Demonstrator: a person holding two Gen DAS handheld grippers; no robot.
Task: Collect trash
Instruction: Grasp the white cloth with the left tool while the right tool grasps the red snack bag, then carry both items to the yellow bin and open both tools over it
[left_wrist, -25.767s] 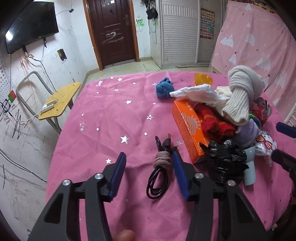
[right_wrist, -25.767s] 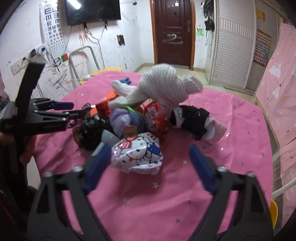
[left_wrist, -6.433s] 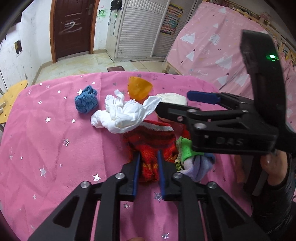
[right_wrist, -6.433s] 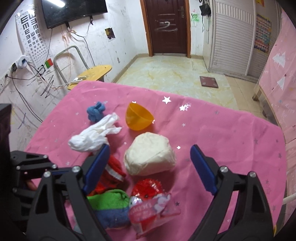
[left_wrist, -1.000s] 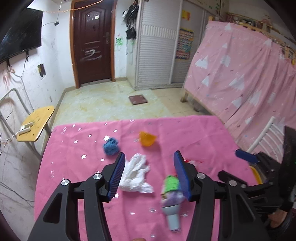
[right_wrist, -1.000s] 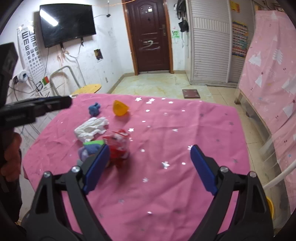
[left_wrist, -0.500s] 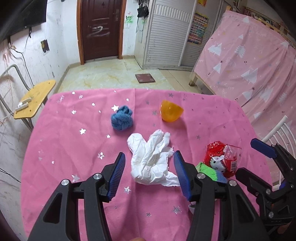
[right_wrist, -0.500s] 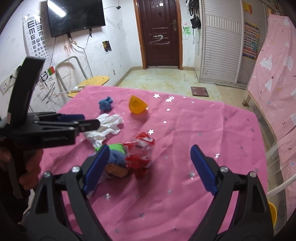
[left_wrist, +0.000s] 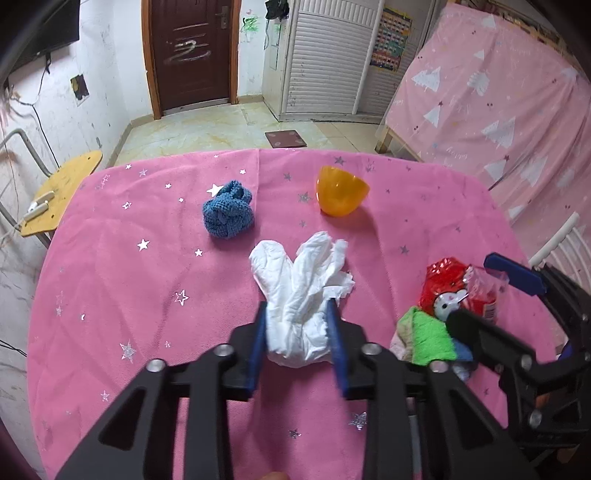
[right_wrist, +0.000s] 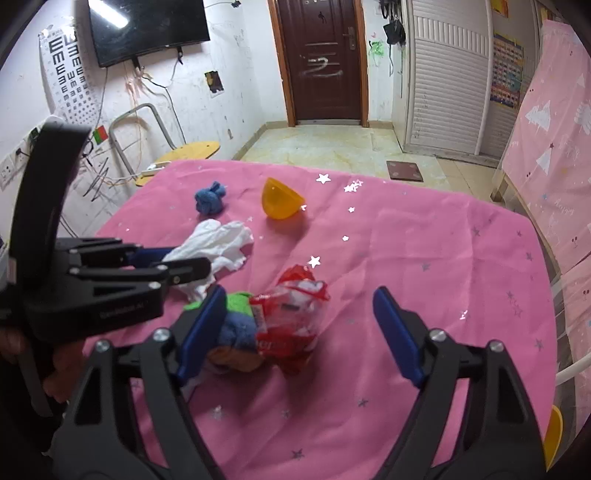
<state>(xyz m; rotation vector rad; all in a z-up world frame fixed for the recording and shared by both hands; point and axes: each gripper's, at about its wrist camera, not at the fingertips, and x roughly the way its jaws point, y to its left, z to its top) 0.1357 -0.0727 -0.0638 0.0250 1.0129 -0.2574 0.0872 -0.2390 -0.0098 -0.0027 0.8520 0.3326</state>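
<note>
White crumpled tissue (left_wrist: 301, 295), just this side of the orange bowl (left_wrist: 341, 195), sits pinched in my left hand-held gripper (left_wrist: 297, 345); next I lift it, my right hand-held gripper (right_wrist: 299, 332) spread wide.

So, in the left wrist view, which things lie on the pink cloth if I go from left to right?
blue knitted ball → white crumpled tissue → orange bowl → green cloth → red snack wrapper
</note>
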